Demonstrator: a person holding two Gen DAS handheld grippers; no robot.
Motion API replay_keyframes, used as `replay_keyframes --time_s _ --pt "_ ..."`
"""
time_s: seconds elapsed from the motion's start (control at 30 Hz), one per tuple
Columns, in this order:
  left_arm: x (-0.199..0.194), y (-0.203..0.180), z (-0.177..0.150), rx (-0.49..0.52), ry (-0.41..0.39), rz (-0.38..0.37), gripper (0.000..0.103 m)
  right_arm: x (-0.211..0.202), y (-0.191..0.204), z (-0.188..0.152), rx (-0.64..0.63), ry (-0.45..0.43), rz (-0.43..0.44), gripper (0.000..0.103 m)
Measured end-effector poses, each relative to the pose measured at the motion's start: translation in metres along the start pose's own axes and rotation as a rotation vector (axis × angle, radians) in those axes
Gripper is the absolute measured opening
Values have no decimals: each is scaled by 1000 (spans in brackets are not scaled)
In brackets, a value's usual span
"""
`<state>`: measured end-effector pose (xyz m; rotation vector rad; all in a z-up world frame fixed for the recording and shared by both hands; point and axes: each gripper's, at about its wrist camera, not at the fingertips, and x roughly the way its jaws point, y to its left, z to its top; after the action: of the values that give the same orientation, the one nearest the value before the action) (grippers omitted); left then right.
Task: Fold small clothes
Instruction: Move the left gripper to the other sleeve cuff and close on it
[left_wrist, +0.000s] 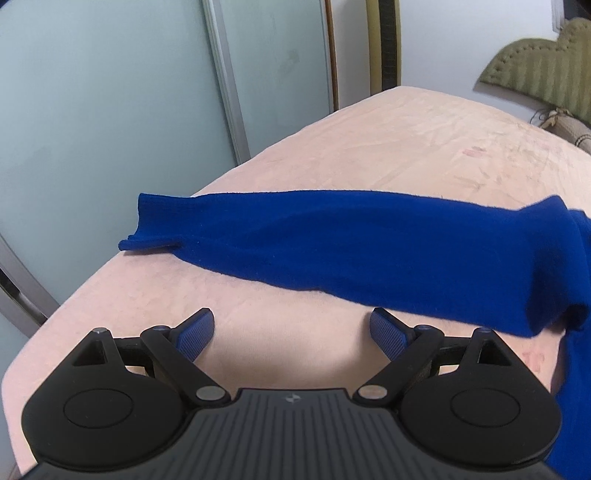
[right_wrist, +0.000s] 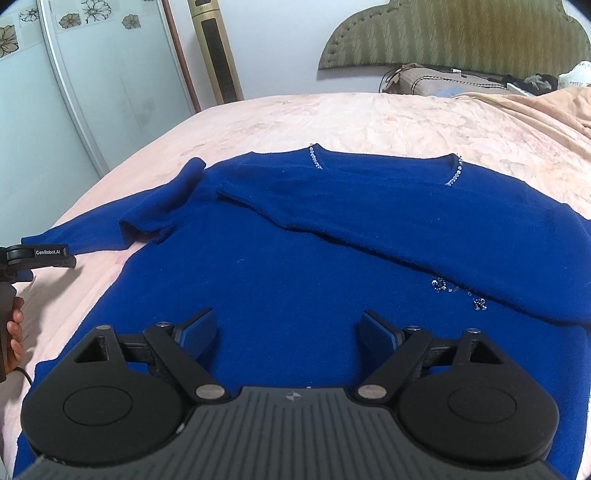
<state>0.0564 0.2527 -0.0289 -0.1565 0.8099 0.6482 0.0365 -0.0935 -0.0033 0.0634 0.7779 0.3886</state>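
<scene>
While the blue sweater (right_wrist: 295, 258) lies flat on the pink bedspread (right_wrist: 369, 118), its 1 sleeve (left_wrist: 332, 240) stretches toward 9 o'clock. Left gripper (left_wrist: 291, 328) and right gripper (right_wrist: 288, 328) both hover spread apart, holding nothing.

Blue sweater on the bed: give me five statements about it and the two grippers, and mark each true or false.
1. The blue sweater lies on the pink bedspread. True.
2. The left gripper is clamped on the left sleeve. False: it is open, with bedspread between its fingers.
3. The right sleeve is folded across the sweater's body. True.
4. The right gripper is shut. False: it is open, over the sweater.
5. The neckline trim is plain. False: it carries beads.
</scene>
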Motion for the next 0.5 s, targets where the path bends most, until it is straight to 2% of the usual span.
replay_keyframes --time_s 0.2,0.4,0.5 --pt "6 5 5 -46 16 -33 92 1 -1 -3 5 13 1 88" --pt "11 10 6 -72 15 -9 92 1 -3 -5 16 18 4 88" --pt "16 21 11 -115 26 -48 92 0 -3 -5 12 16 2 89"
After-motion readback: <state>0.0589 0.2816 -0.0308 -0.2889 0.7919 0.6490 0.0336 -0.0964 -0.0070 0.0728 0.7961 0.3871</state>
